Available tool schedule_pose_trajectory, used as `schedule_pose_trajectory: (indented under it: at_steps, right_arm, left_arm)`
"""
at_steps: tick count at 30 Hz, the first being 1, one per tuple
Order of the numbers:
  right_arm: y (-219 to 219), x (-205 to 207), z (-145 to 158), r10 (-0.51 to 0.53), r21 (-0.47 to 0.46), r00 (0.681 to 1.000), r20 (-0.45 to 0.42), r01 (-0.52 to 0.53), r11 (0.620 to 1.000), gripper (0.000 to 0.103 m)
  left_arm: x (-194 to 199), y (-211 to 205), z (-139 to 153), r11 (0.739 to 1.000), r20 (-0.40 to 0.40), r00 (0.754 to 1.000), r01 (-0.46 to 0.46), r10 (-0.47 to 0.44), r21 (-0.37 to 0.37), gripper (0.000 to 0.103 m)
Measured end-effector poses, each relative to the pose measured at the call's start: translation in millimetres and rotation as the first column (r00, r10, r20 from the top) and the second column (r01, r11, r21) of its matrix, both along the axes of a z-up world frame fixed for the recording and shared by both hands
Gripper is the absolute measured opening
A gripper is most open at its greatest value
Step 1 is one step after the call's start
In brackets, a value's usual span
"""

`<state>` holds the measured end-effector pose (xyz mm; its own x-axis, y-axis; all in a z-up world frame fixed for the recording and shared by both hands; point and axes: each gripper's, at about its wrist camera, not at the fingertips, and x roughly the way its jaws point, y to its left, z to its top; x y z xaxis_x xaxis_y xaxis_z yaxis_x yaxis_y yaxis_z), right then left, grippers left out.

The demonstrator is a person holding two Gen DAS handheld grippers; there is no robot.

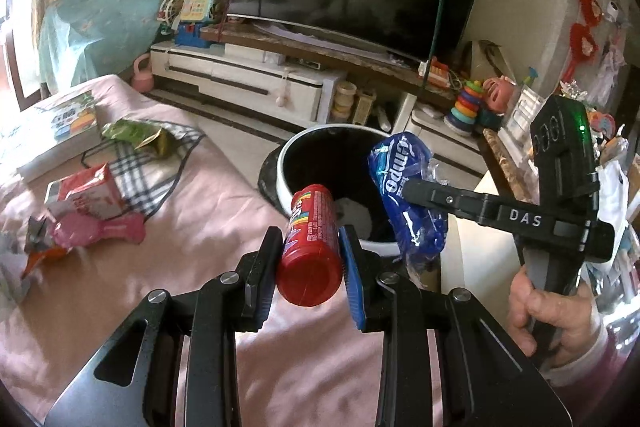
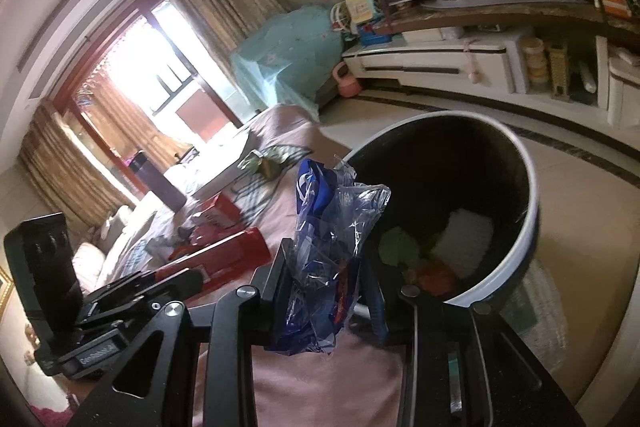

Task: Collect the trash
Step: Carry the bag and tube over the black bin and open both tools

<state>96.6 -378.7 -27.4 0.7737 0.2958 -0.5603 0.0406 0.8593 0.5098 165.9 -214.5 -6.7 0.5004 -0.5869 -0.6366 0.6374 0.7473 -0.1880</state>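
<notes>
Since both pieces were bound for the bin (image 1: 320, 147), left claw (image 1: 310, 247) clamped on red tube (image 1: 310, 247), right claw (image 2: 328, 275) on blue wrapper (image 2: 324, 247), poised near its rim.

The tube (image 1: 309, 245) in the black left gripper (image 1: 310, 259) is red with a rainbow stripe and white print, and the wrapper (image 1: 404, 187) in the black right gripper (image 2: 328, 291) is blue with white lettering and clear crinkled film. The bin (image 1: 280, 163) at the far edge is white outside and black inside, holding white, green and orange scraps. On the pink cloth (image 1: 208, 227) at left lie a black-and-white checked towel (image 1: 160, 167), a green packet (image 1: 136, 135), a red-and-white carton (image 1: 90, 197) and a pink wrapper (image 1: 96, 231).
</notes>
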Motion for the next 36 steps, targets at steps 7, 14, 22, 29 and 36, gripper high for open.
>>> schedule_pose_trajectory:
  at_steps: [7, 14, 22, 29, 36]
  right_arm:
    - [-24, 7, -2, -0.042, -0.03, 0.999, -0.016, 0.042, 0.999, 0.033]
    - [-43, 15, -7, -0.064, -0.05, 0.997, -0.04, 0.062, 0.997, 0.034]
    - [-54, 25, -13, -0.064, -0.063, 0.996, -0.068, 0.06, 0.996, 0.034]
    - [-67, 33, -17, -0.064, -0.039, 0.994, -0.086, 0.061, 0.997, 0.048]
    - [-73, 30, -12, -0.078, -0.019, 0.995, -0.064, 0.077, 0.997, 0.076]
  left_arm:
    - [10, -23, -2, 1.0, -0.007, 1.0, 0.012, -0.012, 0.006, 0.028]
    - [20, -42, -10, 1.0, -0.026, 1.0, 0.017, -0.016, 0.018, 0.028]
    - [32, -60, -16, 0.999, -0.044, 0.999, 0.017, -0.015, 0.032, 0.028]
    - [44, -72, -19, 0.999, -0.075, 0.997, 0.014, -0.011, 0.033, 0.029]
    - [45, -66, -17, 1.0, -0.077, 0.997, -0.018, 0.019, 0.019, 0.056]
